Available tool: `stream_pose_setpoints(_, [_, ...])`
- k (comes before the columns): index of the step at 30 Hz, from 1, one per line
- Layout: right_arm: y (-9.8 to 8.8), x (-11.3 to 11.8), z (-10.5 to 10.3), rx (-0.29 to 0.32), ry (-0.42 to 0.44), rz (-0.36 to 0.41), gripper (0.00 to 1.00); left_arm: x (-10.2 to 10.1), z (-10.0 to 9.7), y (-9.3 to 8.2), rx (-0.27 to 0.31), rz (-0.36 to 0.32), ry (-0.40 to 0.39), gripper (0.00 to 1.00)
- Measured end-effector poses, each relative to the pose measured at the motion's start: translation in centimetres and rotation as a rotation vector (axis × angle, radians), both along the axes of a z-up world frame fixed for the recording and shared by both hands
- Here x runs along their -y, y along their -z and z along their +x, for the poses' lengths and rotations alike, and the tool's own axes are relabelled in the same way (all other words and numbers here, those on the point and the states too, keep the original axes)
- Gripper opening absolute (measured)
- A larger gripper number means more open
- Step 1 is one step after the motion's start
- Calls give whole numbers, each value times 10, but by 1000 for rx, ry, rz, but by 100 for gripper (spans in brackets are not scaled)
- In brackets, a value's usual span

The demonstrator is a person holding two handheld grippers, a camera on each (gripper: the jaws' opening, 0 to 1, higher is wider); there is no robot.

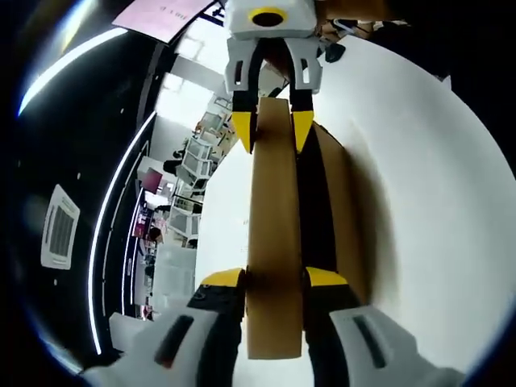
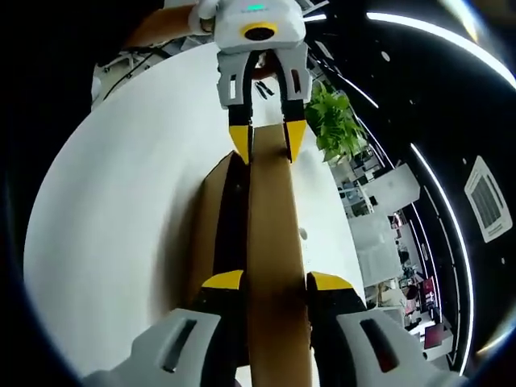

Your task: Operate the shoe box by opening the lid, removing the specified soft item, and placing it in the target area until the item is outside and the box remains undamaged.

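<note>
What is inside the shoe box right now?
Between the raised lid and the box wall there is only a dark gap. Whatever the box holds, including any soft item, is hidden in shadow, with both grippers' jaws clamped on the lid.

This looks like a large open-plan office or showroom. A dark ceiling carries long light strips (image 1: 109, 218) and a square air-conditioning vent (image 2: 489, 199). Beyond the white table (image 2: 121, 185) stand rows of desks with monitors (image 1: 197, 157) and a leafy potted plant (image 2: 334, 121).
</note>
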State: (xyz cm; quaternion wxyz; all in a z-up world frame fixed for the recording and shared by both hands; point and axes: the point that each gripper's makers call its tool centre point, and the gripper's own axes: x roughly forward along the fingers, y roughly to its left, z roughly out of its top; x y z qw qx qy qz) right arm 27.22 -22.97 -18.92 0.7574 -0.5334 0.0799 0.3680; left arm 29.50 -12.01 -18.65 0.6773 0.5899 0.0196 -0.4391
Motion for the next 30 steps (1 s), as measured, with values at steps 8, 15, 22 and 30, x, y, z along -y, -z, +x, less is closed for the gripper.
stream_pose_setpoints(8, [0,-2,1,0,7,9,29,-1,5,1,10,2,-13,29])
stream_pose_setpoints(15, [-1,-1,6,-3,11,10,29,1,11,4,19,22,-18,30])
stream_pose_setpoints(22, [-3,0,9,17,-1,8,29,2,10,0,10,3,-31,29])
stream_pose_setpoints(30, [-5,-1,8,17,-12,-12,29,3,7,1,-11,6,-41,29])
